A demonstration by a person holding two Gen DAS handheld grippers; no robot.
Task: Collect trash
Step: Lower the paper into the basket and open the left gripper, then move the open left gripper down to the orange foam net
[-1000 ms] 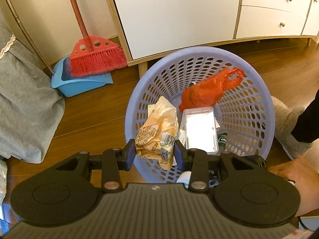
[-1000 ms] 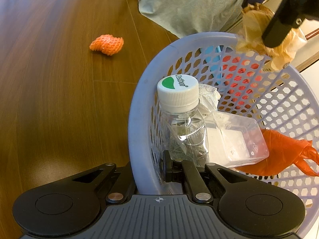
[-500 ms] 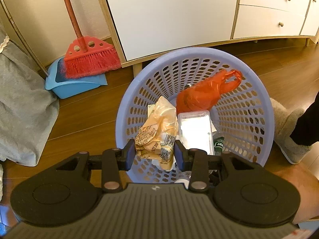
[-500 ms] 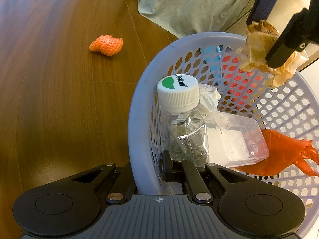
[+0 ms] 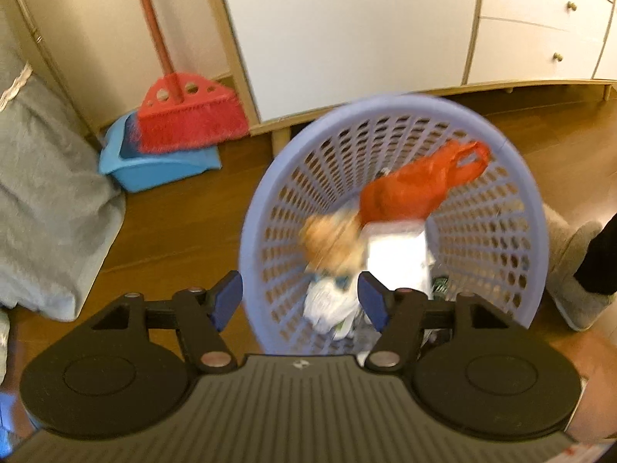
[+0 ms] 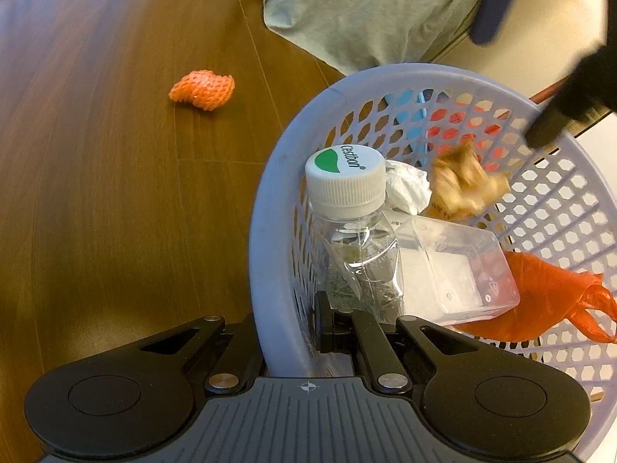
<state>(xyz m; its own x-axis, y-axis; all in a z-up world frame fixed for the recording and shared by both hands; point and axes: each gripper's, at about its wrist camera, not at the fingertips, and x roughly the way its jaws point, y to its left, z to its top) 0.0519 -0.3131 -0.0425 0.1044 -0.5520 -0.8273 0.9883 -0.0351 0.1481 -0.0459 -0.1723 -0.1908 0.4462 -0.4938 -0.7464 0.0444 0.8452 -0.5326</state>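
Observation:
My left gripper (image 5: 299, 298) stands open above the near rim of a lilac mesh basket (image 5: 536, 231). A crumpled tan wrapper (image 5: 331, 239), blurred, is in mid-air inside the basket, seen in the right wrist view as the wrapper (image 6: 466, 185) beside a white tissue (image 6: 408, 189). The basket holds a red plastic bag (image 5: 416, 185), a clear plastic box (image 5: 397, 258) and a capped clear bottle (image 6: 354, 231). My right gripper (image 6: 287, 328) is shut on the basket's wall (image 6: 270, 212). An orange foam net (image 6: 203, 90) lies on the wooden floor to the left.
A red broom (image 5: 185, 119) rests in a blue dustpan (image 5: 154, 169) against the wall. Grey cloth (image 5: 42, 200) hangs at the left. White cabinets (image 5: 347, 31) stand behind the basket. A person's slippered foot (image 5: 574, 270) is on the right.
The left gripper opened and let go of the tan wrapper, which is dropping into the basket. The right gripper kept its hold on the basket wall.

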